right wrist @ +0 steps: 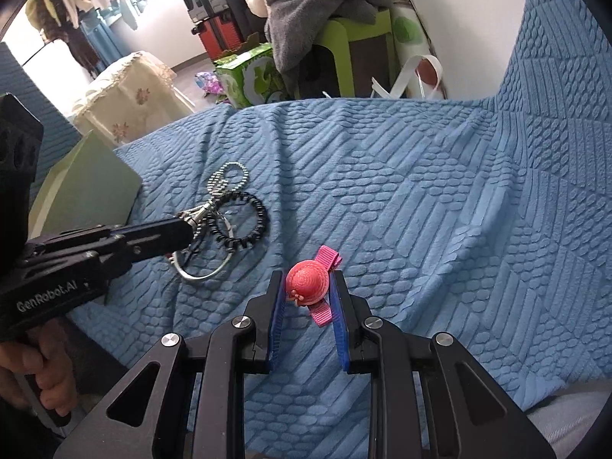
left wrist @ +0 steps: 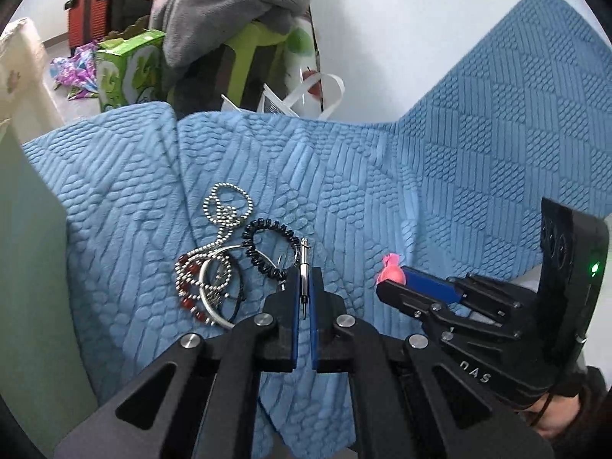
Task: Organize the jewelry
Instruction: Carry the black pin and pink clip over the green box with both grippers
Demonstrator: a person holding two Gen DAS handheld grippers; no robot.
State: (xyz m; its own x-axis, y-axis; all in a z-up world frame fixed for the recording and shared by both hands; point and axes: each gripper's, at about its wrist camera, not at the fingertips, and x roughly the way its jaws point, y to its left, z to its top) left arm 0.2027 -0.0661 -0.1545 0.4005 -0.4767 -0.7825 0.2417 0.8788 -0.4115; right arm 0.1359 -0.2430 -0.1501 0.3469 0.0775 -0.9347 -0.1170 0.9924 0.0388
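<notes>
My left gripper [left wrist: 305, 273] is shut on a silver metal clasp [left wrist: 304, 267] that leads to a key ring, over the jewelry pile on the blue quilted cloth [left wrist: 382, 176]. The pile holds a silver bead chain [left wrist: 225, 210], a black coil hair tie [left wrist: 267, 244], a red bead bracelet [left wrist: 189, 287] and a silver bangle [left wrist: 214, 306]. My right gripper [right wrist: 308, 279] is shut on a pink hat-shaped hair clip [right wrist: 309, 282] with a magenta ribbon. The same clip shows in the left wrist view [left wrist: 392, 269]. The left gripper [right wrist: 187, 229] also shows in the right wrist view.
A pale green box [left wrist: 30, 252] stands at the left edge of the cloth; it shows in the right wrist view [right wrist: 95, 187] too. Beyond the far edge are a green carton [left wrist: 126, 69], a green stool with grey clothes [left wrist: 237, 19] and a white bag [left wrist: 306, 91].
</notes>
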